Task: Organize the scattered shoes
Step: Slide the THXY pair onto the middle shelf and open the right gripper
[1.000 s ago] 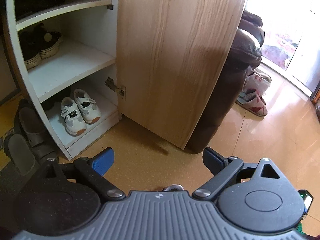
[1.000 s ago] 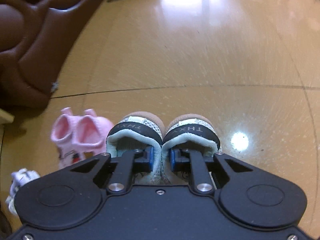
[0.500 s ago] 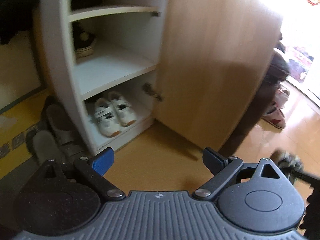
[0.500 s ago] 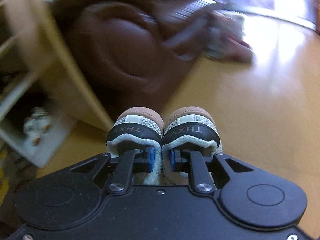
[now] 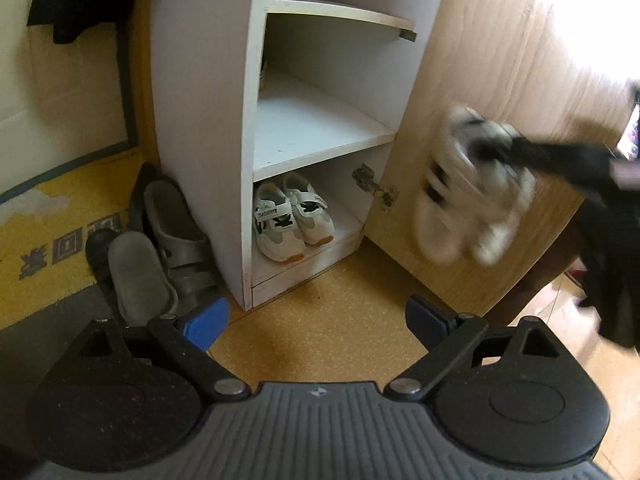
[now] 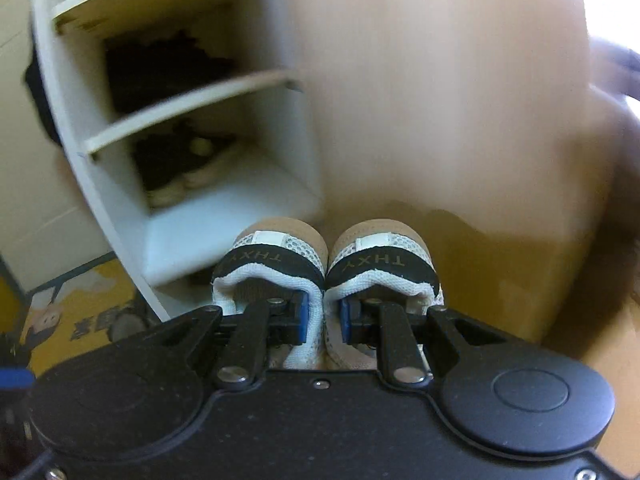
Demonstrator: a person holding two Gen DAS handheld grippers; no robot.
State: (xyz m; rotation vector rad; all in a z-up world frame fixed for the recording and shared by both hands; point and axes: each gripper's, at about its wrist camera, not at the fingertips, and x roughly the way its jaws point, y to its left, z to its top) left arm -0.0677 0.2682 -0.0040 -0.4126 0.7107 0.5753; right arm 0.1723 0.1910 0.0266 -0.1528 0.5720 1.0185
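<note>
My right gripper (image 6: 323, 316) is shut on a pair of small white mesh shoes (image 6: 372, 268) with black heel bands, pinching their two inner heel walls together. In the left wrist view the same pair of shoes (image 5: 468, 184) hangs blurred in the air in front of the wooden door, with the right gripper's dark body behind it. My left gripper (image 5: 316, 322) is open and holds nothing, low over the floor facing the white shoe cabinet (image 5: 208, 120). Another pair of white sneakers (image 5: 290, 218) sits on the cabinet's bottom shelf.
The cabinet's wooden door (image 5: 500, 80) stands open to the right. The middle shelf (image 5: 312, 128) is bare at its front; dark shoes (image 6: 180, 160) sit on it further back. Grey sandals (image 5: 160, 248) lie on the floor left of the cabinet, beside a yellow mat (image 5: 48, 216).
My right gripper lifted the pair of shoes off the floor and swung them up to face the cabinet. The left gripper's view shifted so the cabinet now sits in the centre.
</note>
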